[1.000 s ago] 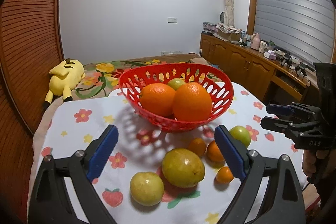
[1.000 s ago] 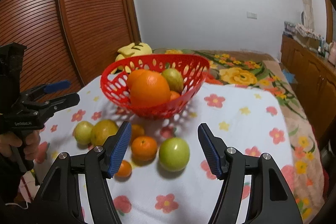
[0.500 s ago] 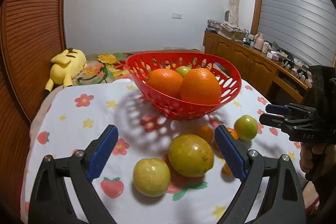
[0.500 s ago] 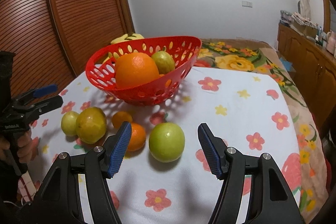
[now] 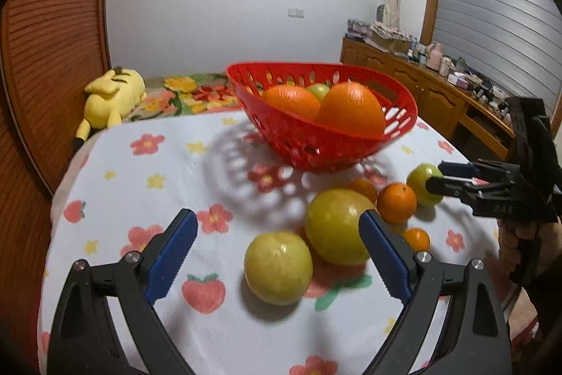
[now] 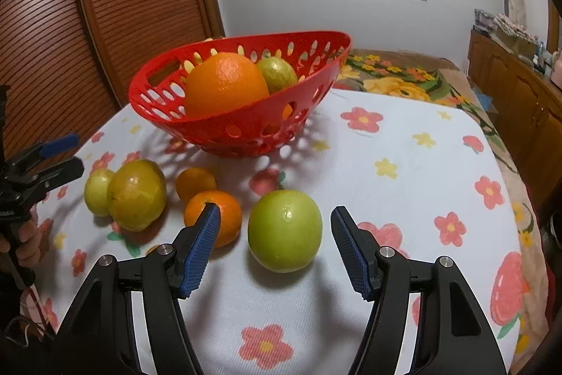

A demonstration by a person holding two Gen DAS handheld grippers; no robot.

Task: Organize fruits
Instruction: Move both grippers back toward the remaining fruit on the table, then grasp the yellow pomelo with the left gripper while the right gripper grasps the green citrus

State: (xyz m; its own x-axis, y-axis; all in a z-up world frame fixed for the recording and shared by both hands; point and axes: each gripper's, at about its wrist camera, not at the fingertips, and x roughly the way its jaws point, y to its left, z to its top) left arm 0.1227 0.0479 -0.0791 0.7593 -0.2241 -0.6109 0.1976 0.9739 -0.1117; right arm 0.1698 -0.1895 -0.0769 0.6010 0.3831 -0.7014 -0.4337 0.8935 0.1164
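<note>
- Right gripper [image 6: 275,243]: jaws released, straddling the green apple [image 6: 285,230] at frame centre; pads clear of it.
- Left gripper [image 5: 277,257]: jaws released, above the yellow fruit [image 5: 278,267], lower centre.
- Advice: centre the pads before clenching; avoid nudging the tangerine [image 6: 213,217]; deliver to the red basket [image 6: 246,132], upper centre.

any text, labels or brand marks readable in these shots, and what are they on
"DAS" - pale letters on the black body of the right gripper, seen from the left wrist view; the first letter is faint.
Left gripper body in the right wrist view: no lettering can be made out, too blurred.
Boxes and bottles on the wooden sideboard: too small and blurred to read.
Red basket, the fruit and the flowered tablecloth: no text, only printed flowers and strawberries.
</note>
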